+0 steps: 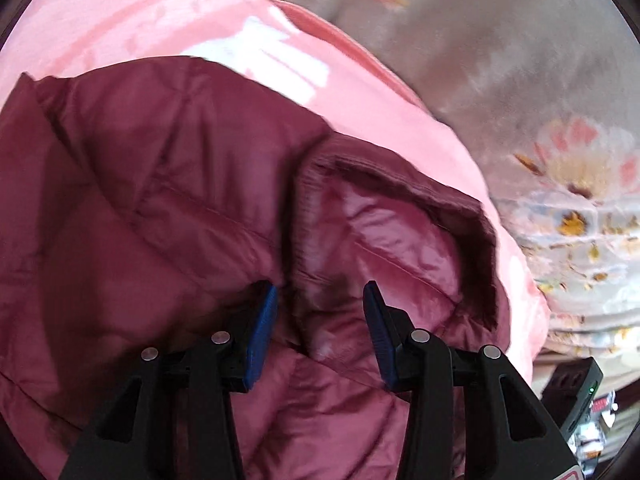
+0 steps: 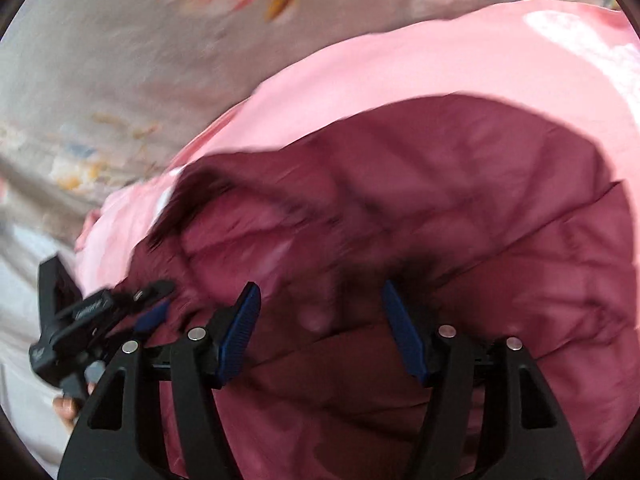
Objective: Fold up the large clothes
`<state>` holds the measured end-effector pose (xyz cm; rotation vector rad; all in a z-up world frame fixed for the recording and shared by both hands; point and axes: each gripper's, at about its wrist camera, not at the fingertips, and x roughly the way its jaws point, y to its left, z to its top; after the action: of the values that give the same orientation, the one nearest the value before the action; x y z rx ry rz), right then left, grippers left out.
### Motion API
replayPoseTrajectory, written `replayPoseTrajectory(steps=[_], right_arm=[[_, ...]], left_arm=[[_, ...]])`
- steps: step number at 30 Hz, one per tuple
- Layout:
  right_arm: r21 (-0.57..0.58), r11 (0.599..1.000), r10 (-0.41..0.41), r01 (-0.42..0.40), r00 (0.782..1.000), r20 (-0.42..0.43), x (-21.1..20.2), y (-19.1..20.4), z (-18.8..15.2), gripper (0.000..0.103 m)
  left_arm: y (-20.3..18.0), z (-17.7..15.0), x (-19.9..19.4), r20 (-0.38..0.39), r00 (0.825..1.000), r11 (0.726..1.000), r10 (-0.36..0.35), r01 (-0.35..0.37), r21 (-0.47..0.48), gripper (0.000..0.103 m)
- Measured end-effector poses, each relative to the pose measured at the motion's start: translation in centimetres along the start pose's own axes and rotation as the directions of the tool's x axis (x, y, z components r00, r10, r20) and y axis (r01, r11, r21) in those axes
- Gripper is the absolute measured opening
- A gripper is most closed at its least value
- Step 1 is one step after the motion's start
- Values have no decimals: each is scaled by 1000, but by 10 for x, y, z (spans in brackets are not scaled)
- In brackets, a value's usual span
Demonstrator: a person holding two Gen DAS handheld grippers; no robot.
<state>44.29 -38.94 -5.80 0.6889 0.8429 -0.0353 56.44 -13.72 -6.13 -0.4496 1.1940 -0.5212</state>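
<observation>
A maroon quilted puffer jacket [image 1: 172, 208] lies bunched on top of a pink garment [image 1: 132, 20] with white print. Its shiny inner lining [image 1: 384, 240] shows through a dark-edged opening. My left gripper [image 1: 321, 286] hovers just over the jacket, blue pads apart, with only fabric below the gap. In the right wrist view the same jacket [image 2: 460, 208] fills the middle, blurred. My right gripper [image 2: 320, 286] stands open above it, holding nothing. The left gripper [image 2: 160, 300] appears at the lower left edge of the jacket, with a person's fingers [image 2: 66, 404] under it.
Both garments rest on a grey bedsheet with a flower pattern [image 1: 560, 160], which also spreads across the top and left of the right wrist view [image 2: 100, 80]. A black device with a green light [image 1: 576, 392] sits at the lower right of the left wrist view.
</observation>
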Motion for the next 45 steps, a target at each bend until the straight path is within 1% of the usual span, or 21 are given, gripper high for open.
replayPoseTrajectory(steps=[2,3,4,7,9,11,13,14,15,17,23,25,27,29,32,35,37,39,40,42,45], right_arm=[[-10,999,32,-32,999,4,3,11,-4,54],[-15,999,37,-37,999,10,2,14,-4,38],[-18,999,48,-47,999,18,0,17,-3,19],[-32,995,92,-90,994,62,-17,23,-4,9],[-74,992,105,-98,990,98,-34,23,-11,9],[-105,993,72,-61,992,107,-38,17,-19,8],[-122,992,5,6,996,87,-30,9,-23,8],[-124,992,-28,37,997,73,-24,4,-27,8],[-125,990,-60,66,997,55,-17,-2,-32,8],[-127,988,-86,90,996,40,-9,-10,-38,7],[-161,981,-100,109,993,64,-3,-10,-44,6],[-149,984,-92,100,994,61,-6,-10,-43,8],[-121,989,-81,87,995,54,-18,-12,-44,11],[-116,990,-73,81,995,74,-38,-12,-42,13],[-124,989,-61,77,990,130,-63,-6,-25,13],[-118,991,-47,69,983,179,-77,5,7,13],[-118,989,-67,94,975,213,-74,19,29,13],[-114,987,-82,110,969,232,-64,30,54,13],[-104,987,-92,119,968,235,-55,35,66,13],[-100,988,-92,118,968,234,-38,41,80,13],[-102,986,-112,135,971,209,-12,40,84,13]], left_arm=[[-7,-2,-1,-4,1000,1000,-15,16,11,36],[-12,-3,-2,0,1000,1000,-14,14,24,27],[-17,-3,-5,3,1000,999,-15,15,45,5],[-27,-5,-24,42,999,993,-20,15,114,4],[-31,-11,-42,79,996,985,-32,18,170,4],[-27,-17,-50,100,995,981,-21,1,194,4],[-22,-24,-44,104,994,975,34,-56,216,4],[-19,-28,-35,106,991,967,84,-107,233,4],[-16,-31,-28,102,989,962,111,-133,240,4],[-10,-37,-15,89,986,957,138,-156,245,4],[4,-44,-5,140,982,947,130,-165,277,11],[8,-44,-7,142,982,950,123,-158,270,12],[10,-44,-13,131,985,957,116,-146,253,13],[10,-46,-26,128,986,960,107,-136,246,13],[4,-43,-53,167,978,950,126,-167,265,12],[-17,-22,-76,235,963,939,129,-195,284,11],[-31,-5,-82,271,954,937,129,-207,282,11],[-49,18,-85,319,938,938,140,-228,261,11],[-56,29,-82,320,938,944,131,-217,250,11],[-63,51,-69,288,951,959,113,-181,220,11],[-63,66,-38,240,961,968,134,-179,176,11]])
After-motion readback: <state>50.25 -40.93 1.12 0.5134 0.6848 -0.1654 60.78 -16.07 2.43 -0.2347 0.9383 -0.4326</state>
